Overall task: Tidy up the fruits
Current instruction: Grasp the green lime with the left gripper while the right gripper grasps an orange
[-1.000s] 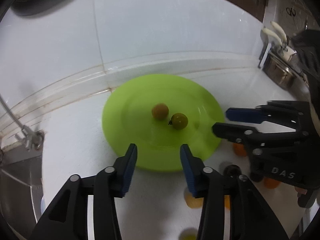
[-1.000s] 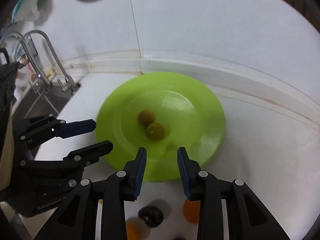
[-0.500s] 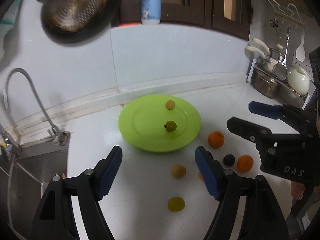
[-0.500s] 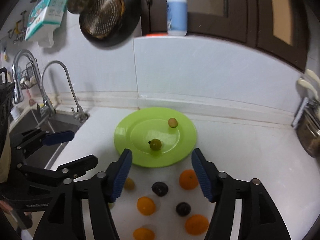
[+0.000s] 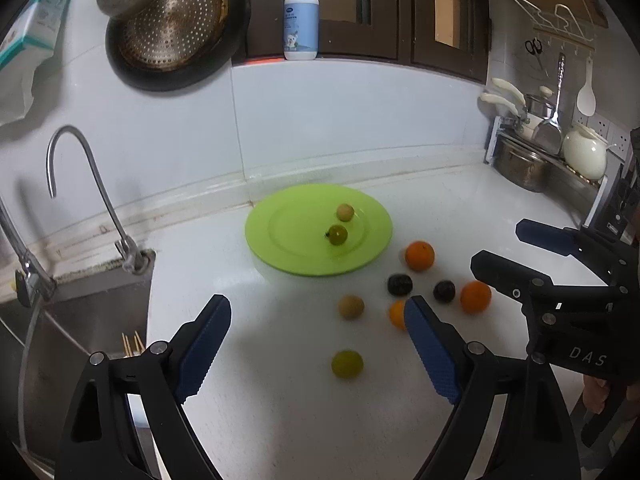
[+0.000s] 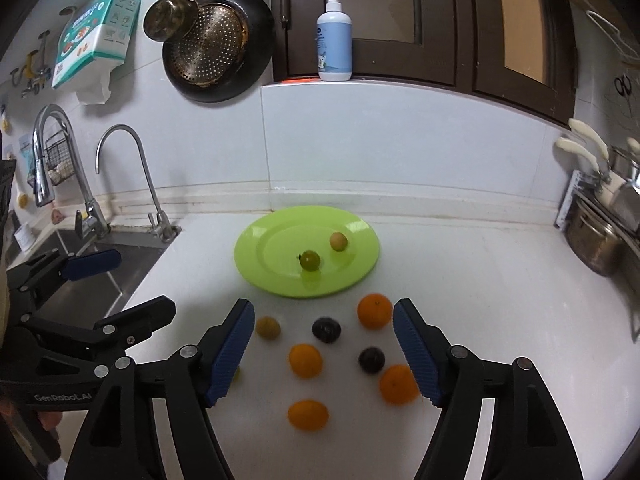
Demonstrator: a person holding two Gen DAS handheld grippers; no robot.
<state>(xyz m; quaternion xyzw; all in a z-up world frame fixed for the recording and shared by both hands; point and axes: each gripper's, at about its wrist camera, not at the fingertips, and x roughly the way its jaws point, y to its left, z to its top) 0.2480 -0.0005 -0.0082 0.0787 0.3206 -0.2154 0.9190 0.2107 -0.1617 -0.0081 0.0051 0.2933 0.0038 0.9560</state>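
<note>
A lime green plate [image 5: 288, 256] [image 6: 272, 276] lies on the white counter and holds a green fruit [image 5: 338, 235] [image 6: 310, 260] and a tan fruit [image 5: 345, 212] [image 6: 338, 241]. In front of it lie several loose fruits: oranges [image 5: 419, 255] [image 6: 374, 311], two dark plums [image 5: 399, 284] [image 6: 326, 329], a tan fruit [image 5: 351, 306] [image 6: 267, 327] and a green one [image 5: 347, 364]. My left gripper [image 5: 318, 350] is open and empty, held back above the loose fruits. My right gripper [image 6: 324, 354] is open and empty above the oranges.
A sink [image 5: 80, 320] with taps [image 6: 132, 184] lies at the left. A pot and utensil rack [image 5: 540, 160] stand at the right. A soap bottle [image 6: 334, 36] stands on the ledge and a strainer pan [image 6: 216, 48] hangs on the wall.
Both grippers have pulled back and up from the plate and opened wide. The loose fruits in front of the plate have come into view.
</note>
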